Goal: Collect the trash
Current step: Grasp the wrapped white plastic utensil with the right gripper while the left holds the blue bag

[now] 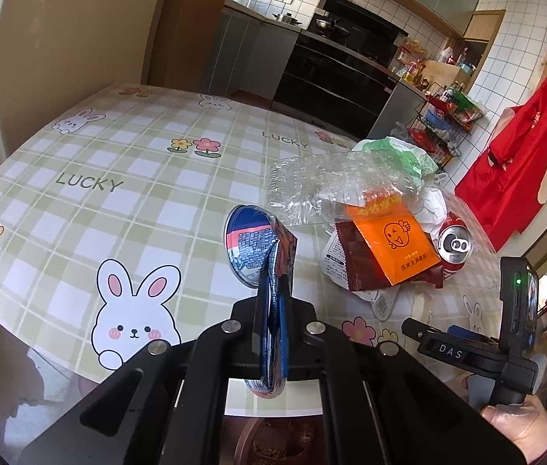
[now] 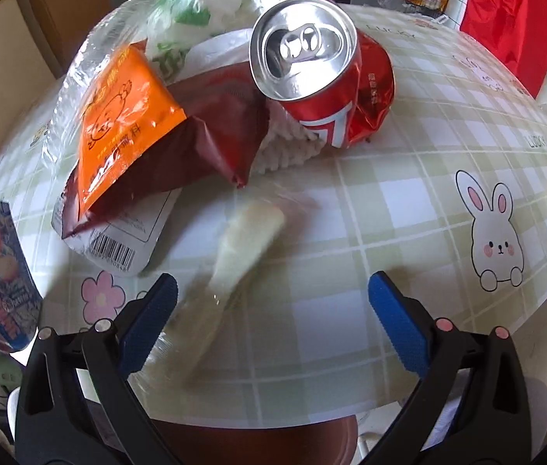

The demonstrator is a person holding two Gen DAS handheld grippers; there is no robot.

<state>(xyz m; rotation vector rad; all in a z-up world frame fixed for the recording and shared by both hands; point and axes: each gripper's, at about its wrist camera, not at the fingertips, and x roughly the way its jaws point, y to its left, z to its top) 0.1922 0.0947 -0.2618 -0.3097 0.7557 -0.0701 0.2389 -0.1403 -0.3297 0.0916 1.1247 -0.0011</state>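
Jaws: left gripper [image 1: 273, 306] clamps a flattened blue carton [image 1: 259, 252]; right gripper [image 2: 273, 317] gapes above a blurred clear wrapper [image 2: 234, 255].
Trash: red can [image 2: 312, 73] and orange packet [image 2: 118, 116] piled mid-table.
Room: tablecloth [image 1: 118, 178] bare leftward to its edge.

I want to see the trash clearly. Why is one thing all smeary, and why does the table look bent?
Right wrist view: the pale wrapper between the open right gripper jaws is smeared by motion blur, while the red soda can stays sharp. Left wrist view: the fisheye lens curves the checked tablecloth; the blue packet clamped in the left gripper looks crisp.
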